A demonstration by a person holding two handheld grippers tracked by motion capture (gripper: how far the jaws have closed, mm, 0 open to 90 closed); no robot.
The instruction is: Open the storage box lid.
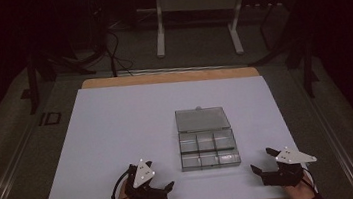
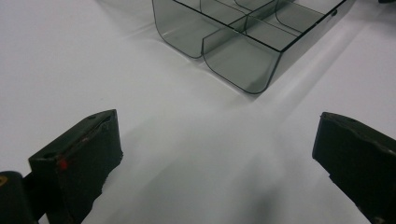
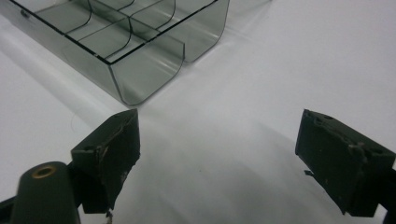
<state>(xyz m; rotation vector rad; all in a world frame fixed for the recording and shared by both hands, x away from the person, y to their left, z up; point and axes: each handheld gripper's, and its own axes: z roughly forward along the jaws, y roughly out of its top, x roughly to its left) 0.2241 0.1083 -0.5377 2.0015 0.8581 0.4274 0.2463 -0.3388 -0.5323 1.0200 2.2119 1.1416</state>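
High view: a clear compartment box (image 1: 208,148), lid open, sits mid-worktop (image 1: 118,131) between the left gripper (image 1: 159,174) and right gripper (image 1: 262,160). Left gripper view: fingers (image 2: 77,161) spread wide, empty, box ahead. Right gripper view: fingers (image 3: 109,149) likewise wide, empty.

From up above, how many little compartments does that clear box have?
6 in the compartment box: two rows of three, one by the open lid, one nearer the person.

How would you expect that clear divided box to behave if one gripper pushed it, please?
The compartment box looks like thin, smooth plastic and its compartments seem empty, so it would probably slide easily on the white sheet. Its open lid might flap or shift.
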